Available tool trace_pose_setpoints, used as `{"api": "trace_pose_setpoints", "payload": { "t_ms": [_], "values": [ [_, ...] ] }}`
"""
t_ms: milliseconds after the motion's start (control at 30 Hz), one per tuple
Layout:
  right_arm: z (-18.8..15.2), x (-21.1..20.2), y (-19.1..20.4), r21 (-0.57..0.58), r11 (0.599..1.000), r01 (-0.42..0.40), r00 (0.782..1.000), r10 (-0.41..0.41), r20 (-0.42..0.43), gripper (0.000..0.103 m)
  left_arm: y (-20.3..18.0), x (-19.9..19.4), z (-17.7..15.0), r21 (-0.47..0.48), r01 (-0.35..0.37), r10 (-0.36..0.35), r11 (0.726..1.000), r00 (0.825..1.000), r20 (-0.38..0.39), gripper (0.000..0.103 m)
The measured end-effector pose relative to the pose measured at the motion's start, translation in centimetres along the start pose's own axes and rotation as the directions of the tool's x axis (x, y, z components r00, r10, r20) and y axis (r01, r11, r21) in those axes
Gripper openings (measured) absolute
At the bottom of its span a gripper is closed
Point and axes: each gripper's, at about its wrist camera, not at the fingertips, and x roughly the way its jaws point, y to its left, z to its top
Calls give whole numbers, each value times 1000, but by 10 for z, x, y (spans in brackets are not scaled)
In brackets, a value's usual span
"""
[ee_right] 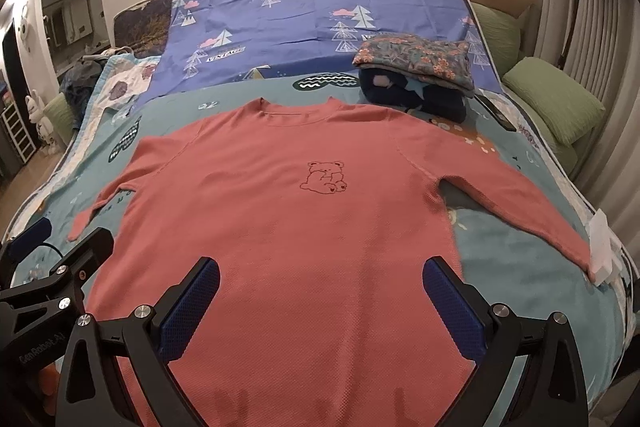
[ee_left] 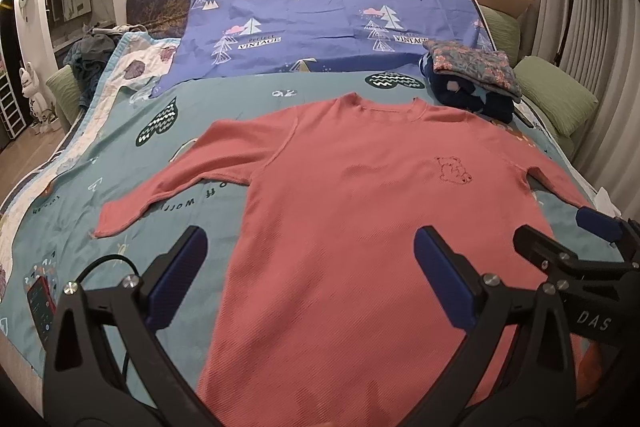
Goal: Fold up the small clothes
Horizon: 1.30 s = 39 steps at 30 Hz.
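Note:
A salmon-pink long-sleeved top [ee_left: 352, 211] [ee_right: 288, 227] lies flat, front up, on the bed, neck away from me and both sleeves spread out to the sides. A small bear outline [ee_right: 326, 177] is stitched on its chest. My left gripper [ee_left: 310, 271] hovers open over the lower left part of the top, nothing between its blue pads. My right gripper [ee_right: 320, 303] hovers open over the lower middle of the top, also holding nothing. Each gripper shows at the edge of the other's view: the right gripper [ee_left: 560, 231] and the left gripper [ee_right: 68, 235].
A stack of folded clothes [ee_right: 416, 75] [ee_left: 472, 79] sits beyond the top's right shoulder. A purple tree-print sheet [ee_left: 320, 19] covers the far half of the bed. Green pillows [ee_right: 556, 99] line the right side. A phone [ee_left: 40, 303] and cable lie left; white paper [ee_right: 602, 247] lies right.

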Motion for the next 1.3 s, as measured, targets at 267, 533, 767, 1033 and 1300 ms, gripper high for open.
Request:
{"api": "trace_pose_setpoints", "payload": {
  "t_ms": [267, 533, 767, 1033, 1300],
  "values": [
    [-2, 1, -6, 30, 1000, 0, 1000, 1, -14, 103, 2, -1, -1, 2, 5, -5, 1000, 1000, 3, 103],
    [-2, -3, -5, 22, 1000, -5, 1000, 5, -3, 103, 4, -1, -1, -6, 16, -16, 1000, 999, -33, 103],
    [0, -4, -5, 20, 1000, -13, 1000, 13, 2, 103, 5, 0, -1, -9, 13, -13, 1000, 999, -38, 103],
    [0, -4, -1, 14, 1000, -11, 1000, 11, 10, 103, 5, 1, -1, -5, 13, -13, 1000, 999, -46, 103],
    [1, -4, 0, 14, 1000, -9, 1000, 9, 12, 103, 4, 3, -3, 5, 9, -9, 1000, 999, -42, 103]
  ]
}}
